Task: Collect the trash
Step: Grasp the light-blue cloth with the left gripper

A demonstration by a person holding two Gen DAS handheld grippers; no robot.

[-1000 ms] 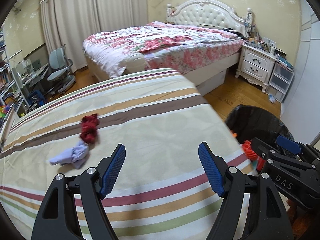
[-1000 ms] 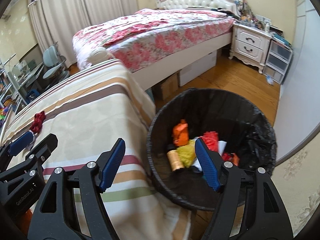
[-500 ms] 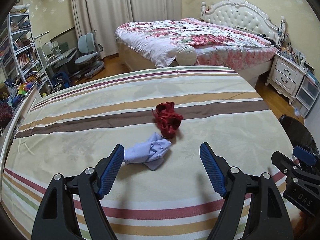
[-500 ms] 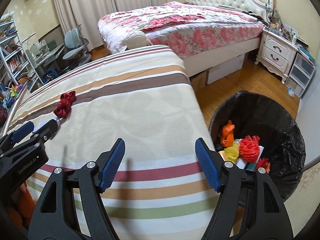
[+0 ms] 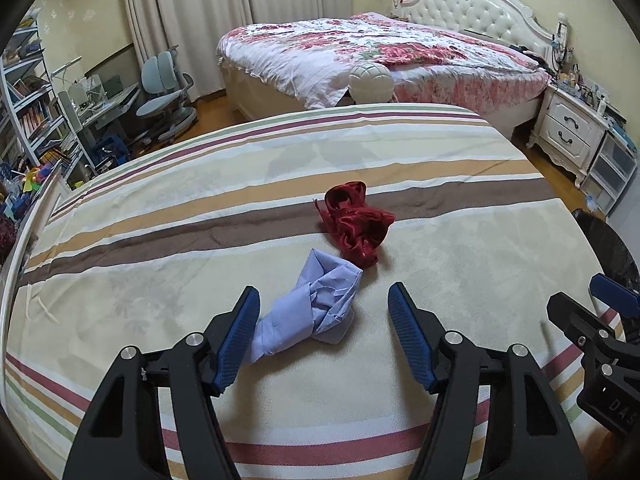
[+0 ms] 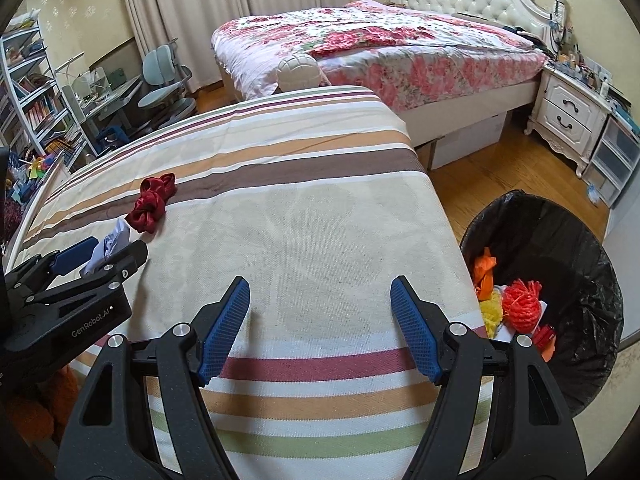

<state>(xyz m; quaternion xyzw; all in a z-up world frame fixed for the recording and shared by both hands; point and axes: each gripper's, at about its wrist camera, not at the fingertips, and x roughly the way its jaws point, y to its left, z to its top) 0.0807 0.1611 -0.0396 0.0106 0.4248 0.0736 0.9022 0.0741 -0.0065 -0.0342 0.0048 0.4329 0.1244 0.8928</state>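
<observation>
Left gripper [image 5: 322,332] jaws wide, straddling the blue cloth wad [image 5: 310,312] beside the red cloth wad [image 5: 356,222]. Right gripper [image 6: 320,322] jaws wide, empty, above the striped bedsheet [image 6: 320,220].

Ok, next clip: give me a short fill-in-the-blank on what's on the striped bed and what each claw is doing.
1. The left claw is open, with the crumpled ____ cloth lying between its fingers.
2. Just beyond that cloth lies a dark ____ cloth.
3. The right claw is open and holds ____.
4. The black-lined bin stands on the ____ beside the striped bed.

Missing words: blue; red; nothing; floor
</observation>
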